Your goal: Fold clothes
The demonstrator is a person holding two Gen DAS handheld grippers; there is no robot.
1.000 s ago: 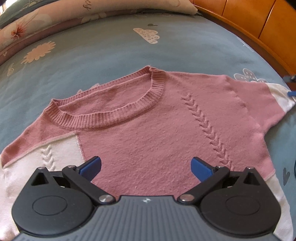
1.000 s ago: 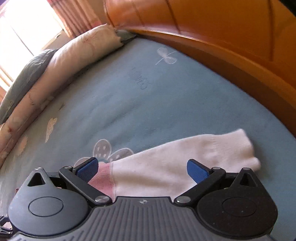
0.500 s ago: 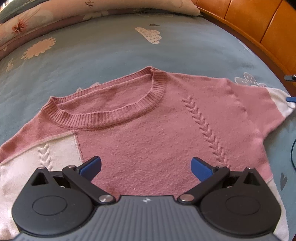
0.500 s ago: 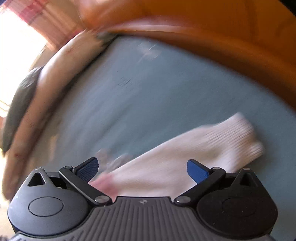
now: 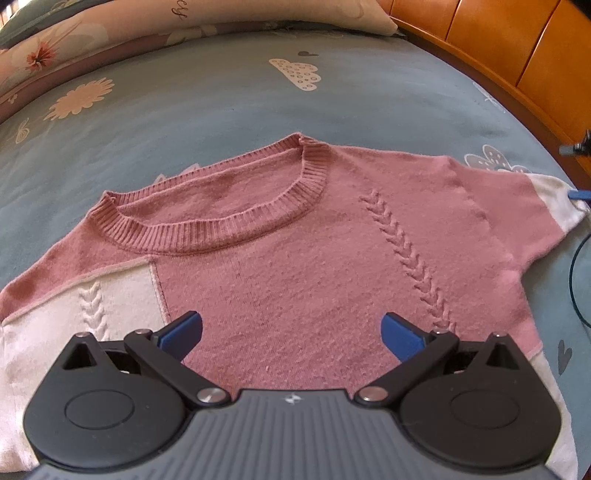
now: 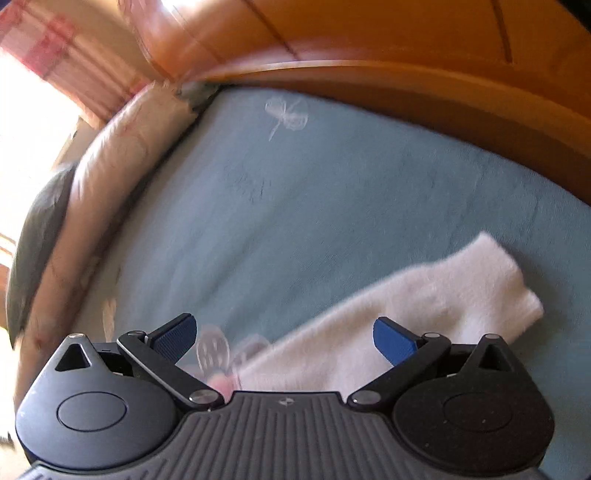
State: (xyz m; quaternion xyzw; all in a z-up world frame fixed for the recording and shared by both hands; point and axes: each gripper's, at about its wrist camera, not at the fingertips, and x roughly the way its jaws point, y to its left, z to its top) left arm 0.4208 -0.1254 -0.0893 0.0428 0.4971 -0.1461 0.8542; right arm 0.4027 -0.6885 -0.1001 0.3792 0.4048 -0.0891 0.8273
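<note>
Sweater (image 5: 295, 266) lies flat on bed sheet (image 5: 229, 107), neckline toward pillows (image 5: 110, 33). Headboard (image 5: 517, 48) runs along sheet's right edge. Left gripper (image 5: 291, 332) over sweater's chest; right gripper (image 6: 282, 338) over sleeve (image 6: 424, 306) stretched rightward on sheet.

Low, forward views sharing sweater (image 5: 303, 266)

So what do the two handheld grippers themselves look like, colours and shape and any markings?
Both look alike. The left gripper and right gripper each have a dark grey ribbed body with a small pale logo at its middle, two round black housings with raised discs, black linkage arms on silver pivot pins, and blue finger pads. No hands or sleeves show.
</note>
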